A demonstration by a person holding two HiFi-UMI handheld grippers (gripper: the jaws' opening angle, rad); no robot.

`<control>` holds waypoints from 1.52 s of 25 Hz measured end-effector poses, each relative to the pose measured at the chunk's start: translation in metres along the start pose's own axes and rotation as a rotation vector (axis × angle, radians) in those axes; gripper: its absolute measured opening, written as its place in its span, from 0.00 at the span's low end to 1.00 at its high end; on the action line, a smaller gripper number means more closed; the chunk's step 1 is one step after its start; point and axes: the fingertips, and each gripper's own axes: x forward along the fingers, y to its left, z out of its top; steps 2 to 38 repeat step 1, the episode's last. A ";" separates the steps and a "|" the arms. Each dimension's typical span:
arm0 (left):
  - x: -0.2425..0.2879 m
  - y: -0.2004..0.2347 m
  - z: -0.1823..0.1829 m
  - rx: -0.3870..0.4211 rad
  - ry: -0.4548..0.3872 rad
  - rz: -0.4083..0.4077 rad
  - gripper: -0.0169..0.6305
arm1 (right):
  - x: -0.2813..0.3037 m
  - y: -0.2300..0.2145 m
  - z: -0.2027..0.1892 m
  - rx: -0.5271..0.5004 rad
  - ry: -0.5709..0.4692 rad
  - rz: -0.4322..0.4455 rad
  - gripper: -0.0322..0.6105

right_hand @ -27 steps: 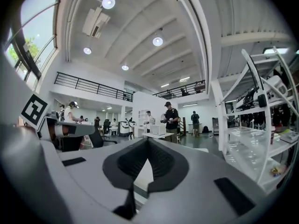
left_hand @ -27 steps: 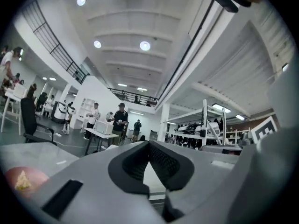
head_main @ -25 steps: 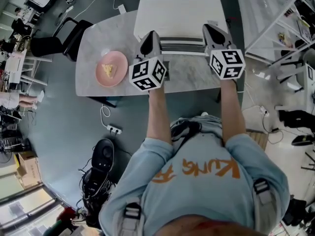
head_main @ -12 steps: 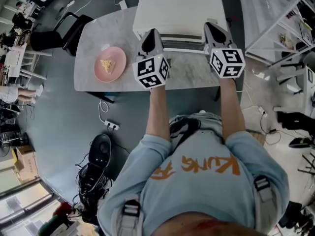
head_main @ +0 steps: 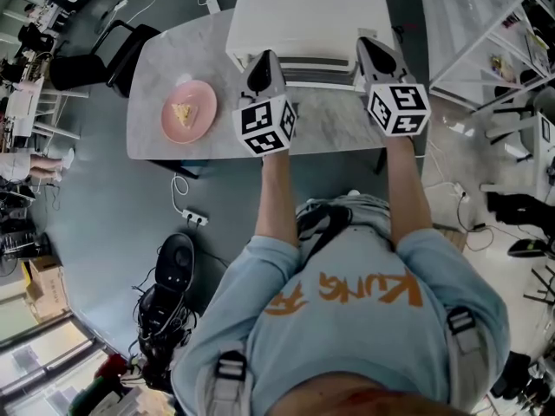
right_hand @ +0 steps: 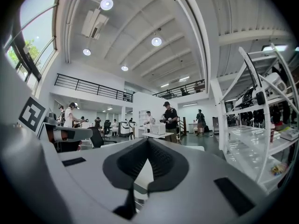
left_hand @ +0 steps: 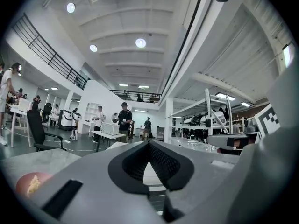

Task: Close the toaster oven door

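**Item 1.** White box-shaped toaster oven [head_main: 308,20]. It is placed at the far edge of a grey marbled table top [head_main: 156,68], towards its right half. The white top panel is seen from above, and a band of dark and light stripes [head_main: 316,69] is shown along the near front edge. Whether the door is fully shut cannot be told from overhead.

**Item 2.** Left gripper [head_main: 265,59], a grey two-jaw tool fitted with a black-and-white marker cube [head_main: 264,124]. It is held level and pointed at the oven's left front corner. In the left gripper view its black textured pads [left_hand: 165,164] are seen brought together at the tips, and nothing is held between them. Contact with the oven cannot be confirmed.

**Item 3.** Right gripper [head_main: 369,47], of the same make, with its own marker cube [head_main: 397,109]. It is pointed at the oven's right front corner. In the right gripper view its pads [right_hand: 162,162] are likewise seen closed tip to tip, with nothing gripped.

**Item 4.** Round pink plate [head_main: 205,125], set on the table well to the left of the oven. A pale yellow wedge of food [head_main: 183,113] is carried on it.

**Item 5.** Black chair [head_main: 87,68], stood beside the table's left end.

**Item 6.** White power strip [head_main: 198,221], laid on the grey floor below the table's near edge.

**Item 7.** Person in a light blue shirt [head_main: 347,336], by whom both grippers are held with the forearms stretched forward.
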 end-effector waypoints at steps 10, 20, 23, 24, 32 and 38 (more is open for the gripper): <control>0.000 -0.001 -0.001 0.001 0.002 0.002 0.03 | -0.001 -0.001 0.000 0.001 -0.001 0.000 0.05; 0.000 -0.001 -0.001 0.001 0.002 0.002 0.03 | -0.001 -0.001 0.000 0.001 -0.001 0.000 0.05; 0.000 -0.001 -0.001 0.001 0.002 0.002 0.03 | -0.001 -0.001 0.000 0.001 -0.001 0.000 0.05; 0.000 -0.001 -0.001 0.001 0.002 0.002 0.03 | -0.001 -0.001 0.000 0.001 -0.001 0.000 0.05; 0.000 -0.001 -0.001 0.001 0.002 0.002 0.03 | -0.001 -0.001 0.000 0.001 -0.001 0.000 0.05; 0.000 -0.001 -0.001 0.001 0.002 0.002 0.03 | -0.001 -0.001 0.000 0.001 -0.001 0.000 0.05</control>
